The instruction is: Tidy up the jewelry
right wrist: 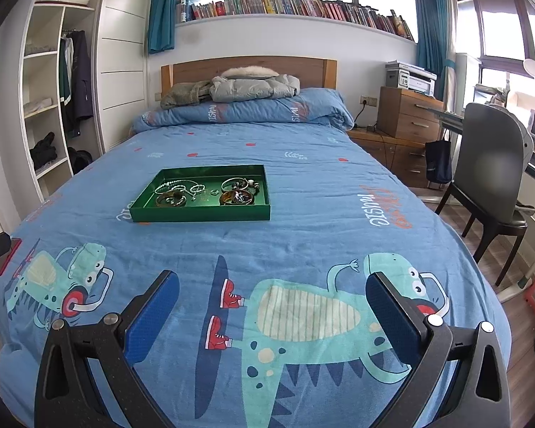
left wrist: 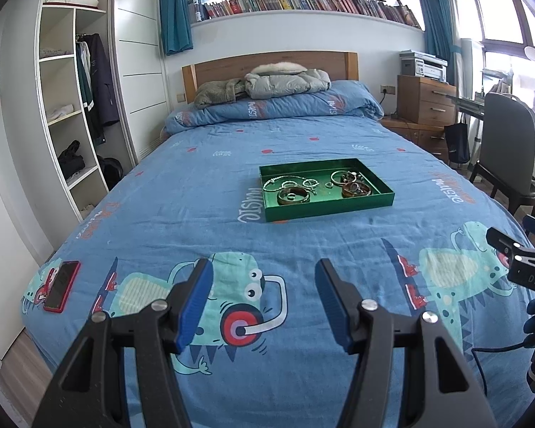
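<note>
A green tray lies on the blue bed, well ahead of both grippers; it also shows in the right wrist view. In it lie a silver chain, brown bangles, a thin bangle and small rings. My left gripper is open and empty above the foot of the bed. My right gripper is open wide and empty, to the tray's right; its edge shows in the left wrist view.
A red phone lies at the bed's near left corner. Folded duvet and jackets sit at the headboard. A wardrobe stands left; a chair, drawers and desk stand right.
</note>
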{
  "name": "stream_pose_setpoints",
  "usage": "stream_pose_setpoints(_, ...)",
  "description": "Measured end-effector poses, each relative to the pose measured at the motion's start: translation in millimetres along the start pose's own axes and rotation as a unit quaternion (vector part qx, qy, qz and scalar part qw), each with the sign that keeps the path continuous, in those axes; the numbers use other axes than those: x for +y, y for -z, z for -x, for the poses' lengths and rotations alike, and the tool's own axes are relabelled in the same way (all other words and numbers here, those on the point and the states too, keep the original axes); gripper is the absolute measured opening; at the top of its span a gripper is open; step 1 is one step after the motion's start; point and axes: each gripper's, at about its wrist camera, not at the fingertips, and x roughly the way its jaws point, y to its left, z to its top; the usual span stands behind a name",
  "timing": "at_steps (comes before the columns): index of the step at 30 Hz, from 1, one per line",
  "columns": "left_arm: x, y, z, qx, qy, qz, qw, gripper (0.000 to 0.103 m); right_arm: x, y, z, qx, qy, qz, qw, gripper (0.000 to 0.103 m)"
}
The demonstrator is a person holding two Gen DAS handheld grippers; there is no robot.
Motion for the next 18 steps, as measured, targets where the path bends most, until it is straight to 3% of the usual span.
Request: stream_pose_setpoints(18, 3.2, 2.8, -5.4, 0.009, 0.001, 0.005, 0.9999, 0.058, -2.7, 2.1, -3.2, 0.009, 0.003, -0.002, 1.0, 0.103)
